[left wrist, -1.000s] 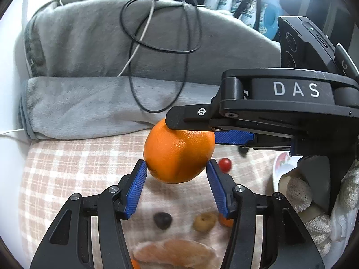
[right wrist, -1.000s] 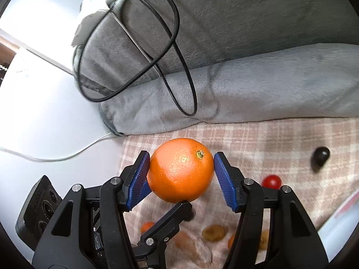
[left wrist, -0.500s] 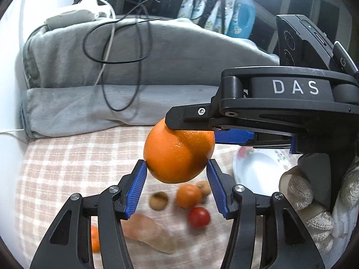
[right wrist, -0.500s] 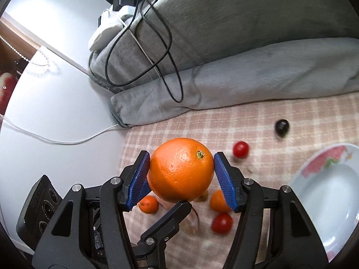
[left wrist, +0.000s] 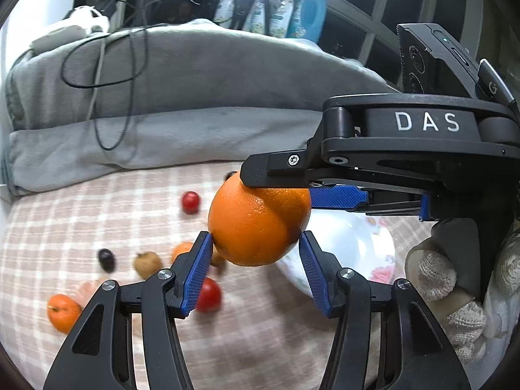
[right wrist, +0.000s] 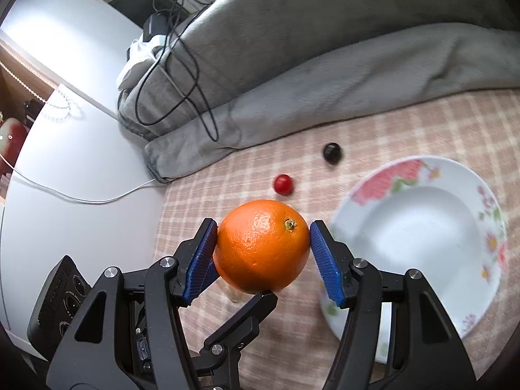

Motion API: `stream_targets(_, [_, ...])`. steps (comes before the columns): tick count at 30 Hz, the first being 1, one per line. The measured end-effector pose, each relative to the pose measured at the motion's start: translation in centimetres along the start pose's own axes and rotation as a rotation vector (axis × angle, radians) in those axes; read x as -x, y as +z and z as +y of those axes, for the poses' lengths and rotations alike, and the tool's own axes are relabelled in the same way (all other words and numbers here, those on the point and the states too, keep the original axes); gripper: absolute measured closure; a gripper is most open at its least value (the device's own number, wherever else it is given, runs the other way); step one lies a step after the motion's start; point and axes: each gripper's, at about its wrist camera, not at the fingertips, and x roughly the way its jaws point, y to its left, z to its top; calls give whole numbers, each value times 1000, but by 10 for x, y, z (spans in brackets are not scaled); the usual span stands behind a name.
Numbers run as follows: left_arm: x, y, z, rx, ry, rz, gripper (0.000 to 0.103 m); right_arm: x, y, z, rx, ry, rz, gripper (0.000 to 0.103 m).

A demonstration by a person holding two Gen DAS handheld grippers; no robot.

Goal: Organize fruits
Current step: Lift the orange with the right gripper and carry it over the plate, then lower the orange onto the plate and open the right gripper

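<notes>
A large orange (left wrist: 256, 224) (right wrist: 263, 247) is held in the air between both grippers. My left gripper (left wrist: 256, 260) is shut on it from the sides, and my right gripper (right wrist: 263, 253) is shut on it too, crossing the left one at a right angle. The right gripper's black body (left wrist: 406, 149) fills the right of the left wrist view. A white floral plate (right wrist: 419, 240) (left wrist: 354, 240) lies on the checked cloth, below and right of the orange. Small fruits lie on the cloth: red cherry tomatoes (left wrist: 190, 202) (left wrist: 208, 294) (right wrist: 283, 184), dark grapes (left wrist: 106, 259) (right wrist: 332, 152), a small orange (left wrist: 63, 312).
A folded grey blanket (right wrist: 325, 74) with a black cable (right wrist: 182, 74) and a white charger (left wrist: 65, 31) borders the far side of the checked cloth (left wrist: 81, 221). A white table surface (right wrist: 74, 162) lies left. Bottles (left wrist: 312, 9) stand at a dark window behind.
Both grippers have carried the orange together to the right and up; the plate has come into fuller view under them and the small fruits have shifted left in view.
</notes>
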Motion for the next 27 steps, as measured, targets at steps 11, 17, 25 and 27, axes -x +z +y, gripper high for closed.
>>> stream_targets(11, [-17,-14,-30,-28,-86,46,49,26,-19,-42,-66,-24,-1,42])
stream_targets(17, [-28,-17,-40,-40,-119,76,49,35,-21,-56,-73,-30,-10,42])
stream_targets(25, [-8,-16,-32,-40,-109,31,56,69,-18,-62,-2,-104,-158,42])
stream_targets(27, [0,-17,-27,-32,-100,16,56,75,-18,-63,16,-116,-184,41])
